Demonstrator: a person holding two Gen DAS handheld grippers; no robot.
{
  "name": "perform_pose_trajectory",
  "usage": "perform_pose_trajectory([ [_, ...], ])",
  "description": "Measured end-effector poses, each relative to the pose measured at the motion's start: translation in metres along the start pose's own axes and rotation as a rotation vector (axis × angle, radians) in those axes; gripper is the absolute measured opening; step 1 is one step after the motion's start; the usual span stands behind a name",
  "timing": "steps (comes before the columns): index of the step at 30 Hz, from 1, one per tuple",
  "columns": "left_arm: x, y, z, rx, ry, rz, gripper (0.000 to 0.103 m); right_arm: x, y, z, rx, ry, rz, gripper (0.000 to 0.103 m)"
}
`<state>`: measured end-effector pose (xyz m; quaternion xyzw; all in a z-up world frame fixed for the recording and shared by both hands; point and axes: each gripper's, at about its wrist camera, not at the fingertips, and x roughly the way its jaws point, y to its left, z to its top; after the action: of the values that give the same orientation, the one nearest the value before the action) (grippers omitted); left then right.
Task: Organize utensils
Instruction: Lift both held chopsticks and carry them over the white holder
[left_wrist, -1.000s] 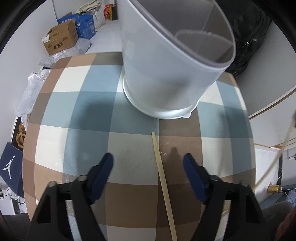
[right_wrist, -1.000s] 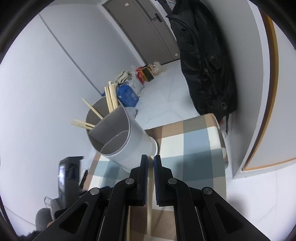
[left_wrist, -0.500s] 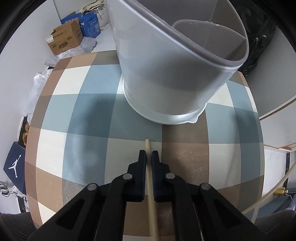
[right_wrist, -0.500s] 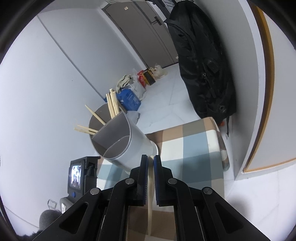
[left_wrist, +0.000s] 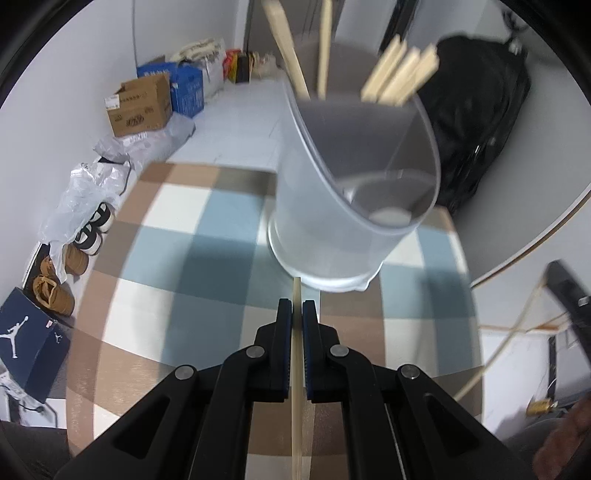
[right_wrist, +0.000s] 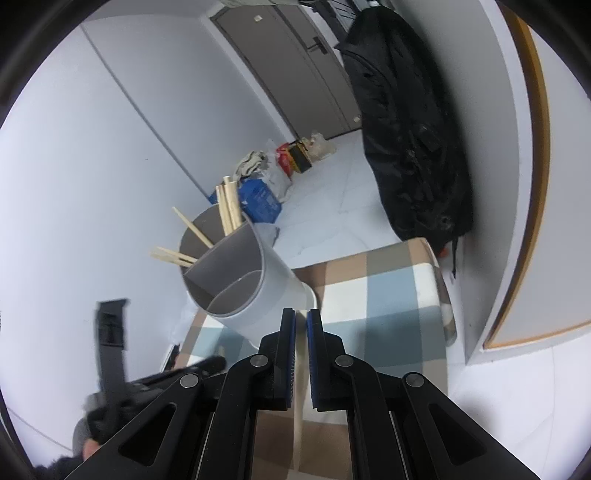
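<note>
A grey divided utensil holder (left_wrist: 354, 184) stands on the checked table (left_wrist: 184, 266), with several wooden chopsticks (left_wrist: 400, 74) in its far compartment. My left gripper (left_wrist: 296, 306) is shut on a wooden chopstick (left_wrist: 296, 387), held above the table with its tip near the holder's base. In the right wrist view the holder (right_wrist: 240, 280) sits ahead and left. My right gripper (right_wrist: 301, 317) is shut on another pale chopstick (right_wrist: 298, 398), raised above the table (right_wrist: 388, 288).
A black bag (left_wrist: 476, 122) leans by the wall behind the table. Cardboard and blue boxes (left_wrist: 140, 107), plastic bags and shoes (left_wrist: 88, 225) lie on the floor at left. A white door with a wood edge (right_wrist: 524, 184) stands right. The other handheld gripper (right_wrist: 114, 354) shows at lower left.
My left gripper closed on the chopstick lying on the table and lifted it, tilting up so the holder's chopsticks come into view. The right gripper stayed shut on its chopstick, rising slightly.
</note>
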<state>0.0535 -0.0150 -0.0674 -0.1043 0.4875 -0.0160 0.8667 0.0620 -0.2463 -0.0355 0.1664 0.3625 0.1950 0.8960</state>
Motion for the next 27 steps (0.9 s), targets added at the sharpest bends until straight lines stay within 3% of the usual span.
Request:
perform_pose_trajectory([
  [10, -0.047, 0.002, 0.011, 0.026, -0.159, -0.068, 0.001, -0.006, 0.033, -0.005, -0.097, -0.056, 0.040, 0.005],
  [27, -0.096, 0.003, 0.027, 0.118, -0.281, -0.135, 0.001, -0.027, 0.088, 0.021, -0.213, -0.156, 0.086, 0.005],
])
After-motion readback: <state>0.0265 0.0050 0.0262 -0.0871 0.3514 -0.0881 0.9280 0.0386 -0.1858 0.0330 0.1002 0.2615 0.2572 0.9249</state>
